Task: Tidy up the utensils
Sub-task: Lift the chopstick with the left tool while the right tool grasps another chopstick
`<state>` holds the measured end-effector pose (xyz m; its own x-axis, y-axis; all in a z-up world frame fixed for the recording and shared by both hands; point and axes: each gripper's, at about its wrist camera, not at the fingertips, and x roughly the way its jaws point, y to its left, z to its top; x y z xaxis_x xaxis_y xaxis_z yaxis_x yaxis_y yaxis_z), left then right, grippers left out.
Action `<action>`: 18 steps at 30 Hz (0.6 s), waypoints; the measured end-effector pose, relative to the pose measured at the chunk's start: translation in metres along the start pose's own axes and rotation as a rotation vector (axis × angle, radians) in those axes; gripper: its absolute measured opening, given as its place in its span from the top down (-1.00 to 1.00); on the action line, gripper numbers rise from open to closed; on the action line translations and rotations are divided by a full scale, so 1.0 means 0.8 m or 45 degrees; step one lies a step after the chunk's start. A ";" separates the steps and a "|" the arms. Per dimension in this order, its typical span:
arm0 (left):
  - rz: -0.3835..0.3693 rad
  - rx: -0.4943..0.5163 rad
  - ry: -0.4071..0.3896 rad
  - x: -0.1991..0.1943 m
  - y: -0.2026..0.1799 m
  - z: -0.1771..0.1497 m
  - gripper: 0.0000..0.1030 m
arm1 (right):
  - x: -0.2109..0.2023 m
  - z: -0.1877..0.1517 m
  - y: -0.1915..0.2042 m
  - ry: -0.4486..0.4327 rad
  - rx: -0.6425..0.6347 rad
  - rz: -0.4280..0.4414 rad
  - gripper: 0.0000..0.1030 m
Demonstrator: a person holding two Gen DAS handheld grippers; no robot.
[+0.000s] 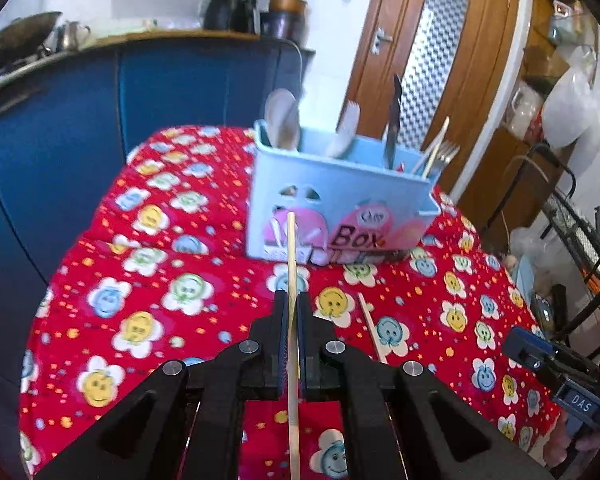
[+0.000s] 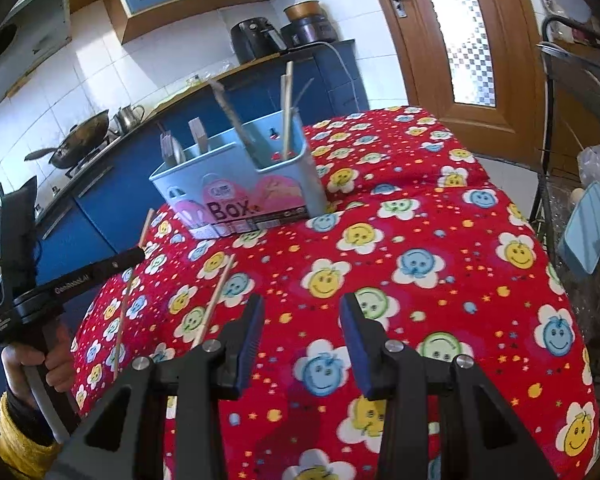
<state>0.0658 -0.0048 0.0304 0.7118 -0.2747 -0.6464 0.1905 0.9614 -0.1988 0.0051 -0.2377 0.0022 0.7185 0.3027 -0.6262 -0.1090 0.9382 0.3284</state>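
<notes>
Chopstick (image 1: 291, 264) clamped between the narrow-set pads of the left gripper (image 1: 292, 300), lifted off the cloth, tip aimed at the blue utensil box (image 1: 340, 200). Right gripper (image 2: 302, 312) part-open, holding nothing, low over the red flowered tablecloth (image 2: 440, 208). Second chopstick (image 2: 216, 300) flat on the cloth just left of its jaws. Farther back, spoons (image 1: 282, 120), knife (image 1: 394, 120), forks (image 1: 446, 152) upright in the box.
</notes>
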 end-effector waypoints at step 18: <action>0.050 -0.008 -0.317 -0.080 0.021 -0.004 0.92 | 0.038 0.024 0.073 0.297 -0.243 0.003 0.18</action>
<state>0.0214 0.0289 0.0661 0.8633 -0.2231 -0.4528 0.1555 0.9709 -0.1818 0.0339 -0.1767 0.0161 0.5431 0.3148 -0.7785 -0.2539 0.9452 0.2051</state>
